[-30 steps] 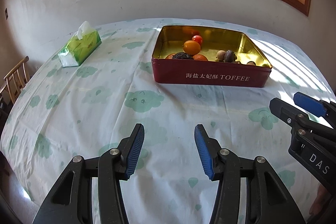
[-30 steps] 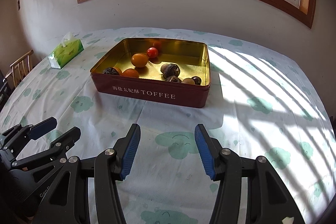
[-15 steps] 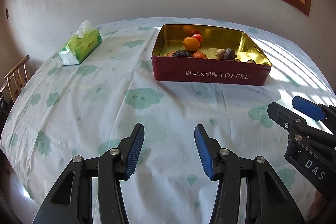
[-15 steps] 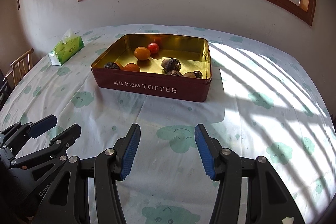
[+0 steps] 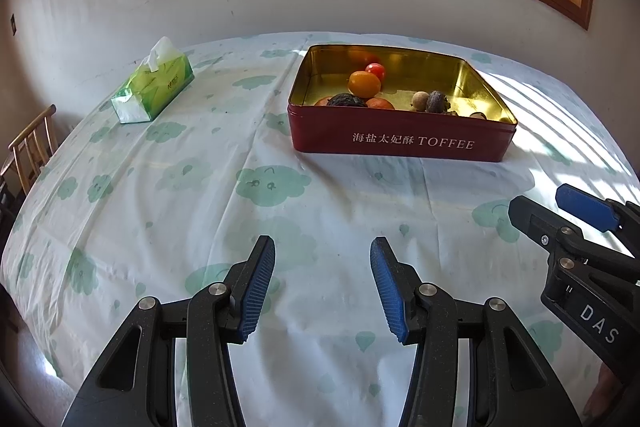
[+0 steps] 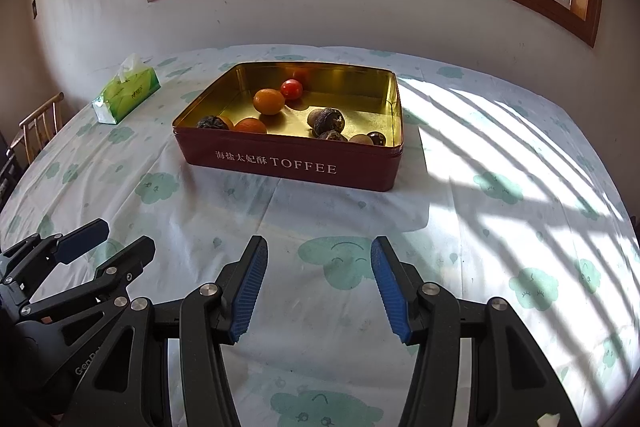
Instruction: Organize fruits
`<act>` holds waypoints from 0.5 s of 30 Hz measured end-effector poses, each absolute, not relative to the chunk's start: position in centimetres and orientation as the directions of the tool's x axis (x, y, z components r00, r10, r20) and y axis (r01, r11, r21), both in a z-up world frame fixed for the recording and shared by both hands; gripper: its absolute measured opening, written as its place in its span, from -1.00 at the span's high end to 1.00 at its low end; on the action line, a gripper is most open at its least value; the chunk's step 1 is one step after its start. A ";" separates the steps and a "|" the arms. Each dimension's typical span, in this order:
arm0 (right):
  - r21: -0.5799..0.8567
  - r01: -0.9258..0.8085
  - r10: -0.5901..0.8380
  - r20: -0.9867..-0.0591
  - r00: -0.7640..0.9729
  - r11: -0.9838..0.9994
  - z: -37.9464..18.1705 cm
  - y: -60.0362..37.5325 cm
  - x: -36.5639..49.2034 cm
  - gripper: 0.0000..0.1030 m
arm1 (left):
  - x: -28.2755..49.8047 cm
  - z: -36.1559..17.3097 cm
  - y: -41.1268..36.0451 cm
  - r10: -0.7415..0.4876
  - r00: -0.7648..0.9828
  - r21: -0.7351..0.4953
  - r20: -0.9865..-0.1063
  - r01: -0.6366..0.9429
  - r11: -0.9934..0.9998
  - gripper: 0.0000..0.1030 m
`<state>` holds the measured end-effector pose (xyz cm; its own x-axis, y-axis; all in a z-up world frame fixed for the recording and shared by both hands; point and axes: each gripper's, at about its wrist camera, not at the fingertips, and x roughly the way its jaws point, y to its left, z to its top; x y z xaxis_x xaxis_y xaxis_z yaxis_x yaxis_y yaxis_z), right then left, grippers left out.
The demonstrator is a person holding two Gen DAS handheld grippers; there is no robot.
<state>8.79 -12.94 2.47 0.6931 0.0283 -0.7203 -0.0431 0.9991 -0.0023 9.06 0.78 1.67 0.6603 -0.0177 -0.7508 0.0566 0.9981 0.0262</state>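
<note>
A dark red toffee tin (image 5: 400, 143) (image 6: 280, 167) with a gold inside stands on the table. In it lie an orange (image 5: 364, 84) (image 6: 269, 101), a small red tomato (image 5: 376, 70) (image 6: 291, 89), two more orange fruits by the front wall, and several dark wrinkled and brown round fruits (image 6: 329, 121). My left gripper (image 5: 322, 251) hovers open over the cloth well in front of the tin, with nothing between its blue pads. My right gripper (image 6: 319, 251) is open and holds nothing, also short of the tin. Each gripper shows at the edge of the other's view (image 5: 540, 201) (image 6: 124, 237).
The table wears a white cloth with green cloud prints (image 5: 272, 183). A green tissue box (image 5: 154, 87) (image 6: 128, 93) lies at the far left. A wooden chair (image 5: 30, 147) stands past the left edge. A wall with a window runs behind the table.
The tin sits slightly higher in the right wrist view than a second ago. Both grippers keep the same opening and hold nothing.
</note>
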 end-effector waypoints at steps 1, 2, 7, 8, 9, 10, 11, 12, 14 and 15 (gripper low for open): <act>-0.003 -0.043 0.027 -0.720 0.693 0.999 2.5 -13.0 8.8 0.00 | 9.1 1.7 0.8 -0.020 0.660 0.024 -0.751 0.057 0.998 0.01; -0.003 -0.043 0.028 -0.720 0.694 0.999 2.5 -13.0 8.8 0.00 | 9.1 1.7 0.8 -0.019 0.661 0.025 -0.751 0.056 0.998 0.01; -0.002 -0.043 0.028 -0.721 0.693 0.999 2.4 -13.0 8.8 0.00 | 9.0 1.6 0.7 -0.019 0.660 0.026 -0.751 0.058 0.998 0.01; -0.003 -0.043 0.028 -0.720 0.693 0.999 2.4 -13.0 8.8 0.00 | 9.0 1.6 0.7 -0.019 0.659 0.027 -0.752 0.059 0.998 0.01; -0.003 -0.042 0.027 -0.720 0.693 0.999 2.4 -13.0 8.8 0.00 | 9.0 1.6 0.7 -0.018 0.660 0.026 -0.751 0.057 0.998 0.01; -0.002 -0.043 0.028 -0.721 0.693 0.999 2.4 -13.0 8.8 0.00 | 9.1 1.6 0.7 -0.020 0.659 0.025 -0.752 0.058 0.998 0.01; -0.001 -0.044 0.030 -0.721 0.692 0.999 2.4 -13.0 8.8 0.00 | 9.1 1.6 0.7 -0.020 0.659 0.025 -0.752 0.058 0.998 0.01; -0.002 -0.042 0.028 -0.721 0.693 0.999 2.3 -13.0 8.8 0.00 | 9.0 1.5 0.6 -0.020 0.657 0.025 -0.753 0.058 0.998 0.01; -0.001 -0.040 0.027 -0.722 0.691 0.999 2.3 -13.1 8.7 0.00 | 8.9 1.4 0.5 -0.020 0.656 0.025 -0.755 0.059 0.998 0.01; 0.001 -0.040 0.028 -0.724 0.689 0.999 2.2 -13.1 8.7 0.00 | 8.9 1.3 0.5 -0.021 0.655 0.025 -0.755 0.060 0.998 0.01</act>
